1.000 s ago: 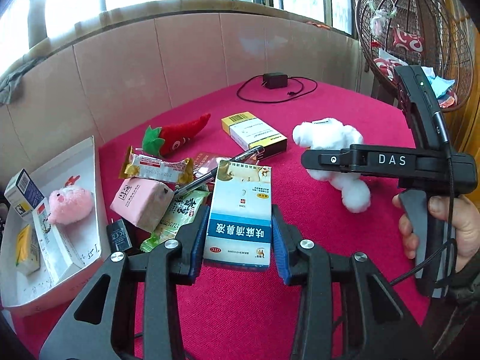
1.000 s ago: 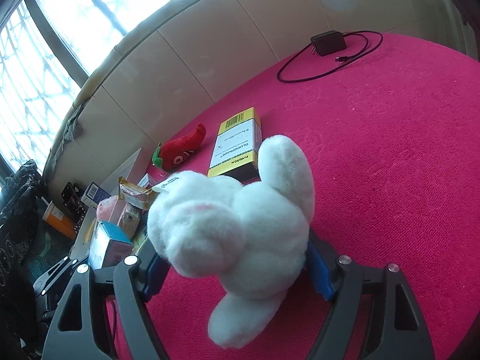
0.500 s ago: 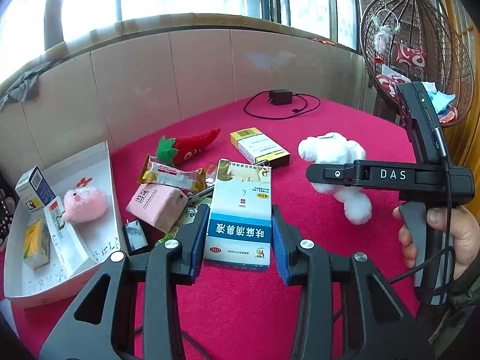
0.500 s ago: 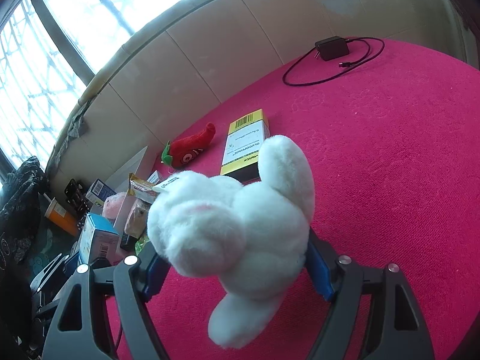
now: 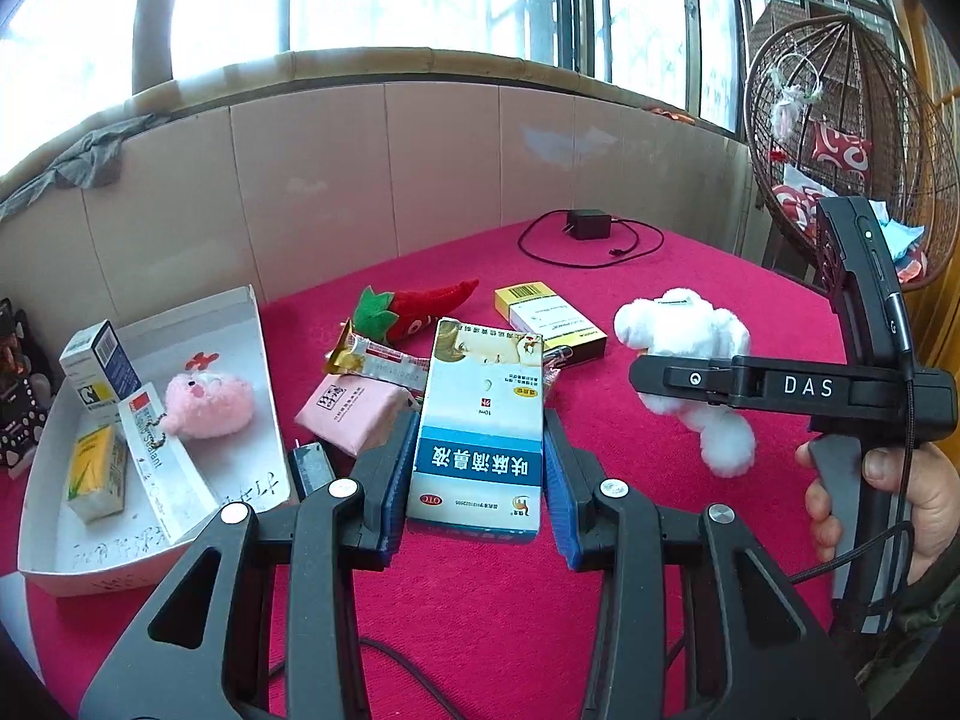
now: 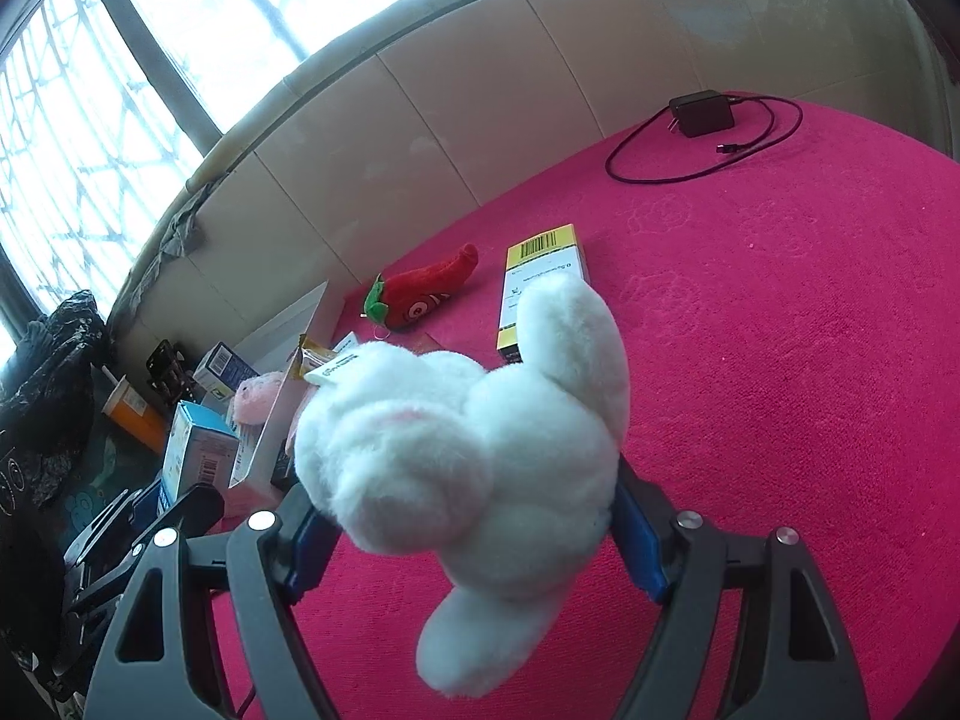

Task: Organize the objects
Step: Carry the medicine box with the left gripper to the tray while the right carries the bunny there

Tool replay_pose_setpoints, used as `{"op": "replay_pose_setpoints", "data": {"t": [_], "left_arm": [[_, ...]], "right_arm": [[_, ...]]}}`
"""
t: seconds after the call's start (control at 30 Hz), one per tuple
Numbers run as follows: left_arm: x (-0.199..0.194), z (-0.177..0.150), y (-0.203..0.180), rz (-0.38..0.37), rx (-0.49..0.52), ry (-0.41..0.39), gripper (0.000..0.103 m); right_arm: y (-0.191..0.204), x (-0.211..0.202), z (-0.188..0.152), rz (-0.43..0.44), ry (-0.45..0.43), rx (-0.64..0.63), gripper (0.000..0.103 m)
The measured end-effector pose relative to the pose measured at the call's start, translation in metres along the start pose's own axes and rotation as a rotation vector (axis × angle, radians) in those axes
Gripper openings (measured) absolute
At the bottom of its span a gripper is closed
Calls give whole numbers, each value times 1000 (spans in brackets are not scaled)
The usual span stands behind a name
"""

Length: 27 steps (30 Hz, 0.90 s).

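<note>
My left gripper (image 5: 477,480) is shut on a blue-and-white medicine box (image 5: 483,420), held clear above the red tablecloth. The right gripper (image 6: 465,531) is shut on a white plush toy (image 6: 474,444), also lifted off the cloth; from the left wrist view that plush (image 5: 690,333) hangs in the right gripper (image 5: 645,375) to the right. A white cardboard tray (image 5: 252,324) at the left holds a pink plush (image 5: 207,399), a blue-white box (image 5: 99,363) and a yellow box (image 5: 96,471).
On the cloth lie a red chili plush (image 5: 414,309), a yellow-white box (image 5: 549,318), a pink packet (image 5: 354,411), a snack wrapper (image 5: 375,360) and a small black plug (image 5: 309,465). A black charger with cable (image 5: 591,231) lies at the back. A wicker hanging chair (image 5: 840,138) stands right.
Both grippers have risen with their loads and drawn back from the pile. The medicine box and the white plush now hang higher above the cloth, and more of the tray shows.
</note>
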State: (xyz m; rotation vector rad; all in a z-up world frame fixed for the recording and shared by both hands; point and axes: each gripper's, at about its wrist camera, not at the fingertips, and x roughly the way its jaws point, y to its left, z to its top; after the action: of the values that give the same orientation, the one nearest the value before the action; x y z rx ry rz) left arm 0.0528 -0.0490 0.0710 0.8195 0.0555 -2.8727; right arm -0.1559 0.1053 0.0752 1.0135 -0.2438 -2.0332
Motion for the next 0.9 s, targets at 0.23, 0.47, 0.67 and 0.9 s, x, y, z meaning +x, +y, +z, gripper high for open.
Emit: {"op": "replay_pose_setpoints", "data": {"t": [0.23,0.47,0.67,0.9], "left_arm": [[-7,-1,10,12,-32,-19,39],[-14,-2,21,21,-65,-37,39],[-22,-6,39,47,-113,-51,39],[-29,-12,60,77,-182,-62,39]], "right_arm": [[10,3,-1,3,11,-28,78],[24,5,-1,0,20,-62,78],[40,7,0,0,26,-105,78],[57,9,2,1,28,-150,78]]}}
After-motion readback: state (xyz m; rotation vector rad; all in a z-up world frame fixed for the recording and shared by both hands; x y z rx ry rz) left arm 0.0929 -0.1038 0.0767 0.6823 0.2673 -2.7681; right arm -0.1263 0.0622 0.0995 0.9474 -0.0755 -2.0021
